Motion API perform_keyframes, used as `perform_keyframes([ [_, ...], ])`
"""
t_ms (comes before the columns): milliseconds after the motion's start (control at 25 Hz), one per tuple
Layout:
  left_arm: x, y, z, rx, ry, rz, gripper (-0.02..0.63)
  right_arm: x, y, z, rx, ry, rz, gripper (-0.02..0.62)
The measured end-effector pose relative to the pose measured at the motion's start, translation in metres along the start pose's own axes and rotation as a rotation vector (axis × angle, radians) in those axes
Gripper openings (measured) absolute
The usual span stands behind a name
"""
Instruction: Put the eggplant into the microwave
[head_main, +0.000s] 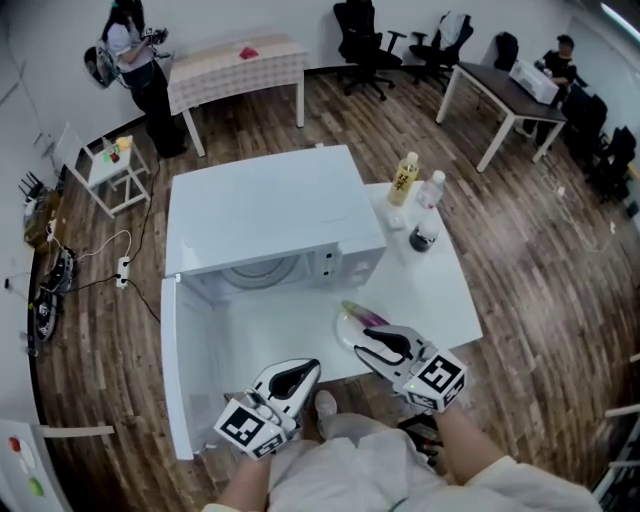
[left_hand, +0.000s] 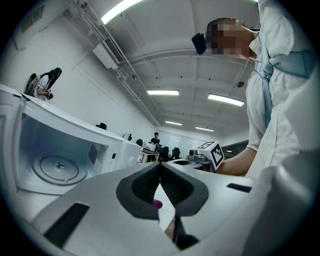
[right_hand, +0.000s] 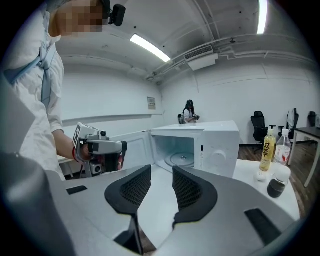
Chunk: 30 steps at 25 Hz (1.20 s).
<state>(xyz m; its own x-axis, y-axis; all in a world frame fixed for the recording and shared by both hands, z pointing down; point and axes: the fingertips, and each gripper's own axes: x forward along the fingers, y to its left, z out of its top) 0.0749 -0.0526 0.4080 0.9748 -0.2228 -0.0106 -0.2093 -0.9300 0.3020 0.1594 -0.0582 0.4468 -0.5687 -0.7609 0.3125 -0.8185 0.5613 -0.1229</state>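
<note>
- White table (head_main: 445, 290) carries a microwave (head_main: 270, 215), door swung open.
- Left gripper (head_main: 312, 366): jaws together, nothing between.
- Right gripper (head_main: 365, 342): jaws apart, nothing between.
- Eggplant (head_main: 366, 318) lies on a plate (head_main: 347, 335) just beyond the right gripper, outside the microwave.

A white table (head_main: 440, 290) carries a yellow bottle (head_main: 404, 179), a clear bottle (head_main: 431, 189) just beside it and a dark jar (head_main: 424, 237) near both. On the wooden floor (head_main: 540, 260) beyond stand a cloth-covered table (head_main: 235, 65), black office chairs (head_main: 365, 45) and a desk (head_main: 500, 95). A person (head_main: 140, 70) stands near a small white side table (head_main: 110, 170); another (head_main: 558, 62) sits at the desk.
</note>
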Motion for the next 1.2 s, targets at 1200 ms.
perform_keyframes([
  [1200, 0.036, 0.028, -0.013, -0.045, 0.058, -0.028, 0.003, 0.016, -0.113, -0.171, 0.02, 0.494, -0.17, 0.256],
])
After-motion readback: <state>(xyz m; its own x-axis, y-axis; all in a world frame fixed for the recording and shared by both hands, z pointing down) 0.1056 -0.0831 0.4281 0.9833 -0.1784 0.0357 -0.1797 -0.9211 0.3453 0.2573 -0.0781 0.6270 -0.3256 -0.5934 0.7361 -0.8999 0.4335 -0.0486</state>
